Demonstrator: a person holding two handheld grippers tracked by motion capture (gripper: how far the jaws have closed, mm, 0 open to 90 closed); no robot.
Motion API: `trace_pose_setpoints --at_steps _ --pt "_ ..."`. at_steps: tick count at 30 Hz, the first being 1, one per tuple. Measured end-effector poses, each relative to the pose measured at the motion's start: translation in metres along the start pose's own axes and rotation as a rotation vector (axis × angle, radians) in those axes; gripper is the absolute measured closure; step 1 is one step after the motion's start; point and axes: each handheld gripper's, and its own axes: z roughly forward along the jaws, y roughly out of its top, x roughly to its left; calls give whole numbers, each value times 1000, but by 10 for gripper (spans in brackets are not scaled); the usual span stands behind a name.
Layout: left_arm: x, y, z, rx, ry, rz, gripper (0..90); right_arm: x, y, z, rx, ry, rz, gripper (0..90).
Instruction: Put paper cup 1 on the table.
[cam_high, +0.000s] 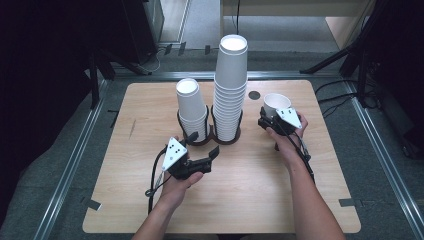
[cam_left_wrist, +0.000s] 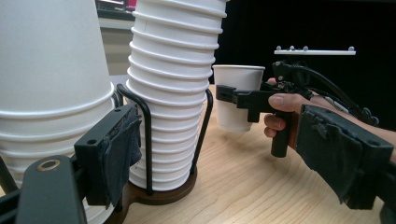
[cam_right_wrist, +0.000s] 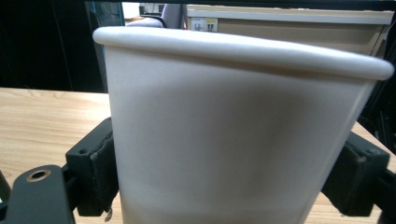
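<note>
The wooden surface (cam_high: 240, 190) carried a dark two-ring holder (cam_high: 210, 139) near its middle. The tall stack of white paper cups (cam_high: 230, 90) stood upright in the holder's right ring; the short stack (cam_high: 191, 107) stood upright in the left ring, just beside it.

The right forearm entered from the bottom edge and ran forward over the surface, the hand gripping its tool from behind. The right tool (cam_high: 267, 121) was closed on a single white paper cup (cam_high: 276, 102), one pad against each side of the cup wall (the right gripper view showed both pads pressed to it). The cup was upright, mouth up, to the right of the tall stack and apart from it; in the left gripper view its base appeared slightly clear of the surface.

The left forearm angled in from the bottom centre, hand low over the surface. The left tool (cam_high: 214, 154) pointed toward the holder, jaws partly open and empty, just in front of the short stack.
</note>
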Motion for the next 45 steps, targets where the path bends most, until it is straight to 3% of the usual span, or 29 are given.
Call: trace_pose_setpoints --at_steps 18,32,45 --pt "1 -2 1 11 -1 0 146 -3 -11 5 79 -16 -30 133" --pt "1 -2 1 12 -1 -4 146 -3 -12 2 99 -11 -5 129" --pt "0 -3 2 15 -3 -3 147 -1 -17 -7 103 4 -28 142"
